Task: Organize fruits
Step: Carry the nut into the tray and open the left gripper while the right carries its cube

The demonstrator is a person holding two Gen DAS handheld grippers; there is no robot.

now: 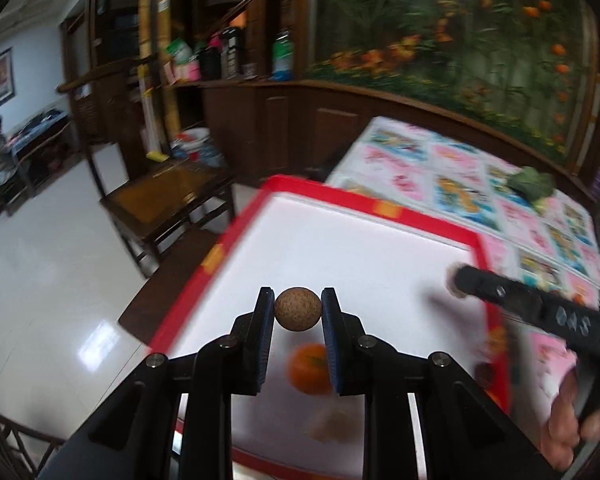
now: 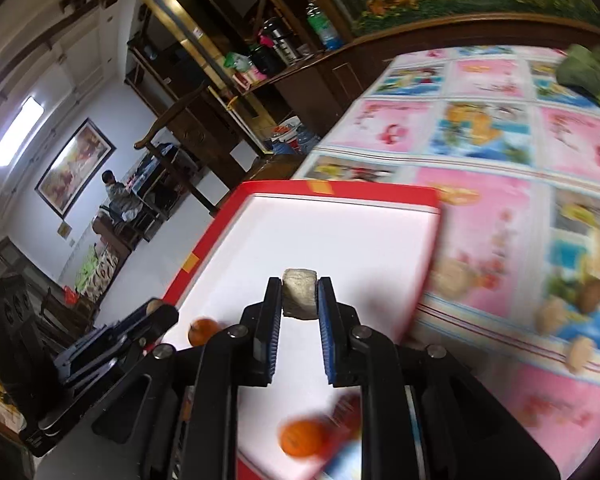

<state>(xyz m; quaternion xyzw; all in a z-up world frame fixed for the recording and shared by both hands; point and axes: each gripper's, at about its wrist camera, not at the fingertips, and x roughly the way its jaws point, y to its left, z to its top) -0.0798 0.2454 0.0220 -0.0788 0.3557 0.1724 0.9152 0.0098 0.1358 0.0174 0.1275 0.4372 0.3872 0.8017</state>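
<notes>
The left tool (image 1: 298, 309) is clenched on a small brown speckled ball-shaped fruit (image 1: 298, 309), held above the white, red-rimmed tray (image 1: 340, 240) that sits on the bench (image 1: 460, 168) with its cartoon-print cloth. The right tool (image 2: 299, 294) grips a pale, blocky fruit piece (image 2: 299, 293) over the same tray. An orange fruit (image 1: 310, 368) lies on the tray below the left tool, and more round fruits (image 2: 590, 294) lie blurred on the cloth.
</notes>
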